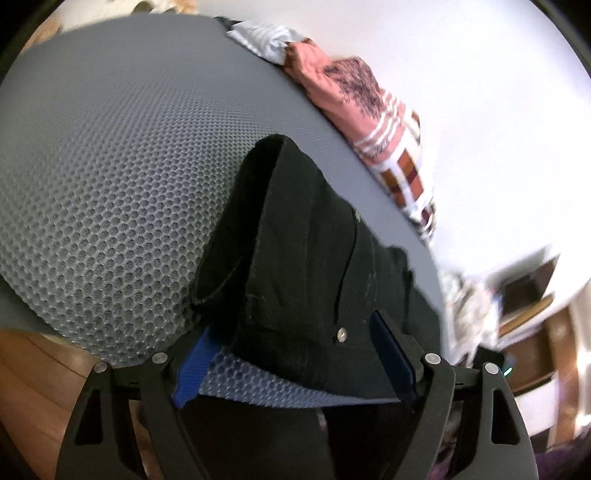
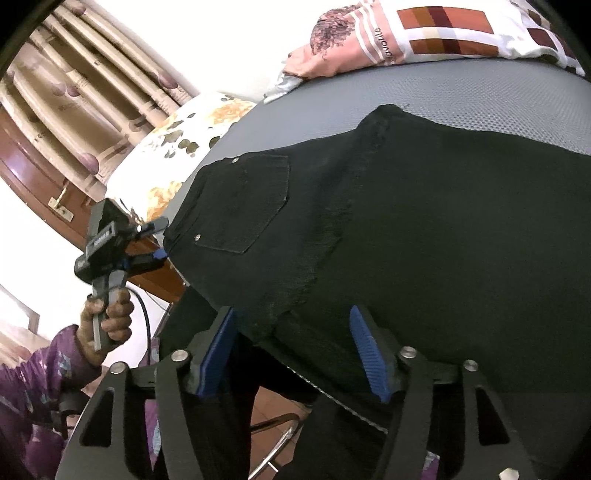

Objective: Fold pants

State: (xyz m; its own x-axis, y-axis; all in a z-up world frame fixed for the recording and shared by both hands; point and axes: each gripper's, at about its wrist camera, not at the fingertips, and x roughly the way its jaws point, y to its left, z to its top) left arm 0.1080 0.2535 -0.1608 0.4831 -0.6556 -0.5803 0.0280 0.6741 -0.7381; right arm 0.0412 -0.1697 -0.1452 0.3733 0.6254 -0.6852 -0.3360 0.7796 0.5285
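A grey honeycomb-mesh mattress [image 1: 110, 166] fills the scene, with black pants [image 2: 424, 221] spread across its near side, folded so a back pocket [image 2: 247, 203] faces up and part of the garment hangs over the near edge. Folded patterned laundry [image 2: 424, 33] lies along the far side, a floral pillow [image 2: 184, 140] at the end. The right gripper [image 2: 291, 354] hovers over the near fold, blue pads spread on either side of the cloth without pressing it; its grasp looks released. The left gripper [image 1: 291, 354] stands wide at the waistband corner, pads flanking the fabric beside a metal rivet [image 1: 341, 334], apparently not pinching; in the right wrist view it sits just beside the waist edge [image 2: 157, 240], held by a hand [image 2: 107, 321] in a purple sleeve [image 2: 40, 369]. The fold appears laid and ready for the next one. Doing it well likely means pinching every layer at both corners together, lifting evenly, and drawing the overhanging part up onto the mattress before folding, so edges align and nothing slides off.
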